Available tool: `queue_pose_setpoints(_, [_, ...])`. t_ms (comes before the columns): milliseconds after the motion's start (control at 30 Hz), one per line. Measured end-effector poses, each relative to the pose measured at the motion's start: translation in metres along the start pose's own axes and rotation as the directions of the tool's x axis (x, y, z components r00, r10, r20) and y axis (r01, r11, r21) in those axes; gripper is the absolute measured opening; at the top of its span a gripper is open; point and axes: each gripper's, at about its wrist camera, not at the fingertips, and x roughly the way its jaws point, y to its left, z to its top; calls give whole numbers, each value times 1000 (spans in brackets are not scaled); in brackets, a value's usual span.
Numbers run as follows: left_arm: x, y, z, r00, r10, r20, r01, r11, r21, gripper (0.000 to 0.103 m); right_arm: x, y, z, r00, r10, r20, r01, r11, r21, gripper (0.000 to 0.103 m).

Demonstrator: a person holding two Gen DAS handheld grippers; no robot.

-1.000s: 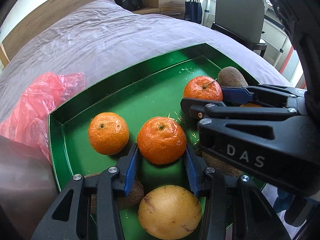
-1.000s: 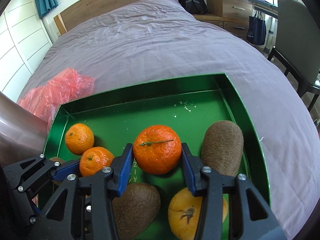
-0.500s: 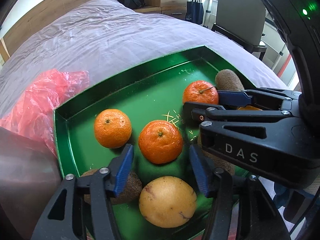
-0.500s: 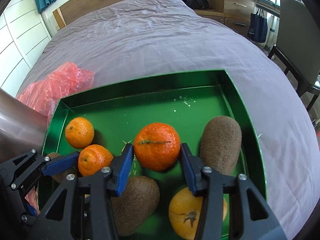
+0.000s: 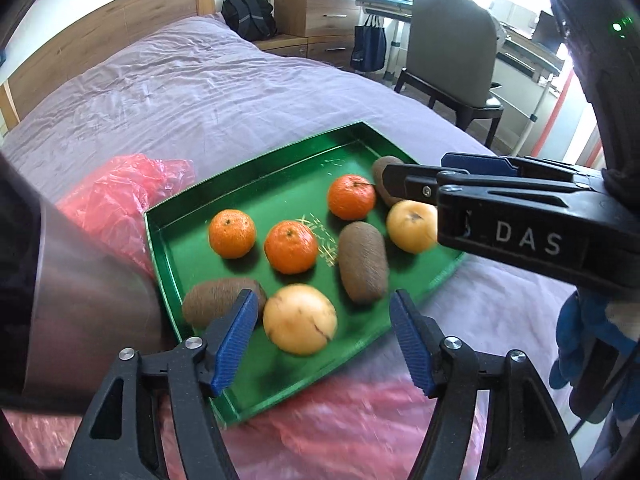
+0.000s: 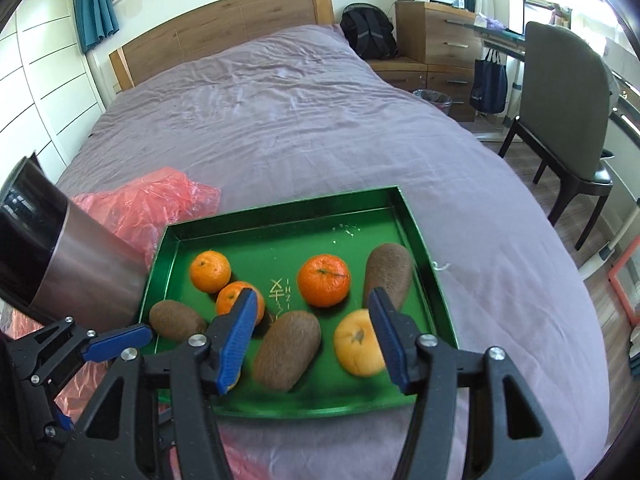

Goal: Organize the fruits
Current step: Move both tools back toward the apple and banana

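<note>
A green tray (image 5: 256, 166) (image 6: 280, 208) lies on the purple bed. It holds three tangerines (image 5: 291, 252) (image 6: 325, 280), three brown kiwis (image 5: 363, 268) (image 6: 287, 350) and two yellow-orange fruits (image 5: 300, 319) (image 6: 356, 342), all loose on its floor. My left gripper (image 5: 322, 296) hovers above the tray's near edge. Its jaws are opening, with nothing between the pads. My right gripper (image 6: 312, 294) hangs above the tray's near right part. Its jaws are also opening and grip nothing. It enters the left wrist view from the right, over the far kiwi (image 5: 384, 168).
A crumpled red plastic bag (image 5: 120, 200) (image 6: 152, 204) lies left of the tray and under its near edge. A shiny grey cylinder (image 6: 80, 256) fills the left side. A grey chair (image 6: 568, 92) and a wooden dresser (image 6: 444, 32) stand right of the bed.
Both grippers have let go of the tangerines they clamped, opened, and pulled up and back from the tray. The two tangerines stay on the tray floor.
</note>
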Motion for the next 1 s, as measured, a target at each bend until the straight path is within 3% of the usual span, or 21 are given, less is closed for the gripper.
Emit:
queue_pose_setpoints(167, [-35,-7,-27,1000,-4,9,4,1000,21,67,-30,1,-24,1000,6,9,-6,999,42,68])
queue_pose_setpoints(233, [-46,-8,-38,1000,-5,7,5,1000,23,74,-41,3,-36,1000,9,12,-10,998,62,68])
queue_pose_setpoints(533, [-97,2,-96,999,40,14,-41,998,41,75,-79,33,-93,999,49,20,-51,995,89,68])
queue_pose_setpoints(1000, [-142,59,-180,991,133,-4,-133,989,-70,75,-101,114,-160,991,131,-15,-130,991,26,68])
